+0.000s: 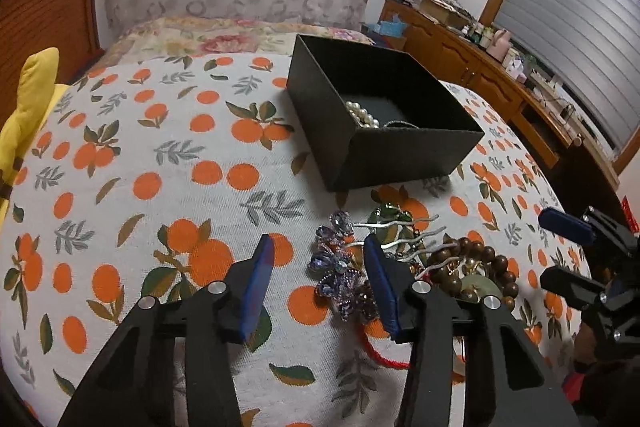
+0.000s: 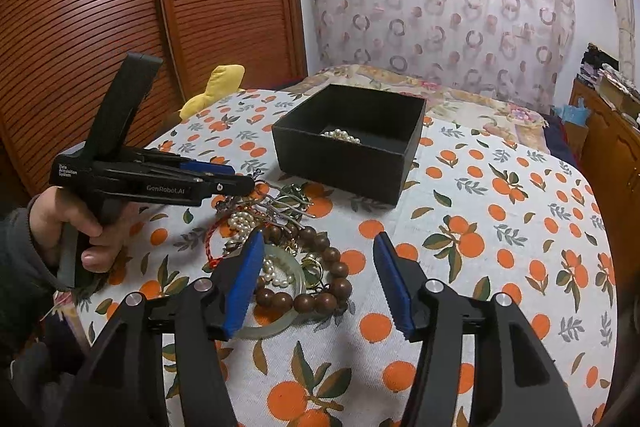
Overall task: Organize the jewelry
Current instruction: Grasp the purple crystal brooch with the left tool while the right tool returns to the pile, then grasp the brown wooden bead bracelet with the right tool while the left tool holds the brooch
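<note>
Left gripper (image 1: 318,261) with black arms and blue finger pads, spread wide and grasping nothing, hovering low over the white bedcover printed with oranges and green leaves (image 1: 160,155). Between its pads, a purple rhinestone brooch-like ornament (image 1: 340,267), lying flat on the cloth and apart from both pads. Just right of that, silver wavy hair-comb prongs with green leaf decoration (image 1: 400,231), a brown wooden bead bracelet (image 1: 480,263) and a pale green jade bangle (image 1: 482,287), all heaped together and touching; a red cord (image 1: 384,353) trailing out from under the heap. Beyond the heap, an open black rectangular cardboard box (image 1: 400,155) resting on the cover, with a white pearl strand (image 1: 364,115) lying inside on its floor. Right gripper (image 2: 318,273), same black-and-blue build, likewise released and empty, poised above the right side of the heap with its left pad over the bangle. In the right wrist view, another loose cluster of white pearls (image 2: 242,223) within the heap. Yellow plush toy (image 1: 28,107) at the cover's far left edge; wooden dresser (image 1: 500,83) along the right wall.
</note>
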The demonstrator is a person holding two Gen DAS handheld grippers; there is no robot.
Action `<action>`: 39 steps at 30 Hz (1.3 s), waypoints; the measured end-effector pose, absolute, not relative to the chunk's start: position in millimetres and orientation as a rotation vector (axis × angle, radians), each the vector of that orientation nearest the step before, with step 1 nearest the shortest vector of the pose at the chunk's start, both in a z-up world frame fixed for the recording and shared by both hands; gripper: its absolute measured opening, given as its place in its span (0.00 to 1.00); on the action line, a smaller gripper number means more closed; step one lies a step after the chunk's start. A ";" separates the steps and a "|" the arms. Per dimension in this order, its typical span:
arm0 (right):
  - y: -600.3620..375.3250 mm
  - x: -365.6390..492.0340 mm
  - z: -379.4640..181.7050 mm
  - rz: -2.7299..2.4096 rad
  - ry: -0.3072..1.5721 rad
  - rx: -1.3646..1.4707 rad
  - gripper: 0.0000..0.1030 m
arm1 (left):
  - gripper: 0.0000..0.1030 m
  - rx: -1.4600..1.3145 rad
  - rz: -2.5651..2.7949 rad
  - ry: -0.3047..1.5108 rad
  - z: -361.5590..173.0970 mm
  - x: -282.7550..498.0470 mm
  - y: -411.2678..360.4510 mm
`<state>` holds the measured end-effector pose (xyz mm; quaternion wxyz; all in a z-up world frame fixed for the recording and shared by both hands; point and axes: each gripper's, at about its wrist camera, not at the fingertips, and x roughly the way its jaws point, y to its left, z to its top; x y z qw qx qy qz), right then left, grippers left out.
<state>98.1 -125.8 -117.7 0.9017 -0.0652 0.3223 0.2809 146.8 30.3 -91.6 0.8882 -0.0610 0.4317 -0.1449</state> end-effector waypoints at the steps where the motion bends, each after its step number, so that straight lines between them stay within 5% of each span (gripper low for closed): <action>1: -125.9 97.7 -118.3 0.580 0.667 -0.135 0.57 | 0.40 -0.128 -0.300 0.897 -91.7 147.3 30.2; 7: -126.3 97.4 -119.4 0.579 0.670 -0.136 0.58 | 0.22 -0.122 -0.324 0.893 -91.0 146.5 27.2; 24: -109.4 89.5 -135.2 0.657 0.728 -0.188 0.58 | 0.20 -0.155 -0.231 0.776 -66.8 114.7 52.9; 31: -80.9 88.6 -142.2 0.703 0.749 -0.274 0.34 | 0.19 -0.104 -0.188 0.738 -61.0 102.2 54.9; 39: -68.9 98.8 -146.7 0.700 0.767 -0.296 0.30 | 0.19 -0.092 -0.173 0.691 -51.4 90.3 55.5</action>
